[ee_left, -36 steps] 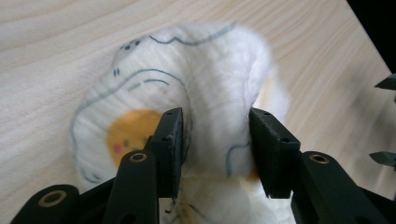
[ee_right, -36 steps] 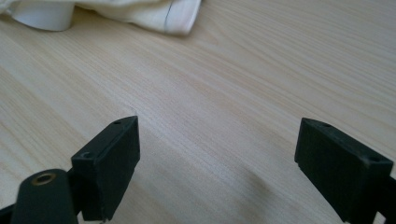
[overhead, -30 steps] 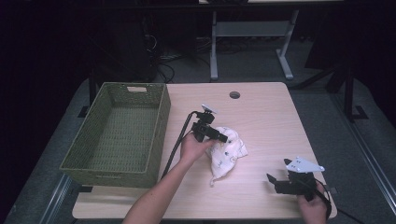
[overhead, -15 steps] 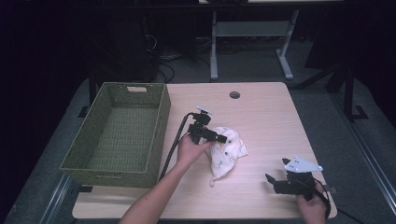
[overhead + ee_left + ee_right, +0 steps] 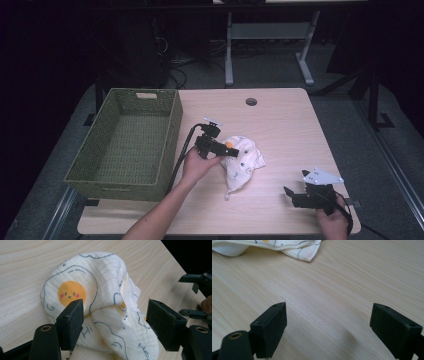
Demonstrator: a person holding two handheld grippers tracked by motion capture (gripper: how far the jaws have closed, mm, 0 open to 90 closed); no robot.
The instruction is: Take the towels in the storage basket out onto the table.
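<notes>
**Open jaws around a crumpled cloth**

A crumpled white muslin cloth printed with fried-egg faces lay near the middle of the pale wood-grain tabletop. The left gripper, held in the person's left hand, stood with its jaws wide apart on either side of a raised fold of the cloth. The right gripper hovered low near the tabletop's front right corner, jaws spread wide and holding nothing. A green woven rectangular basket sat at the left.
</notes>
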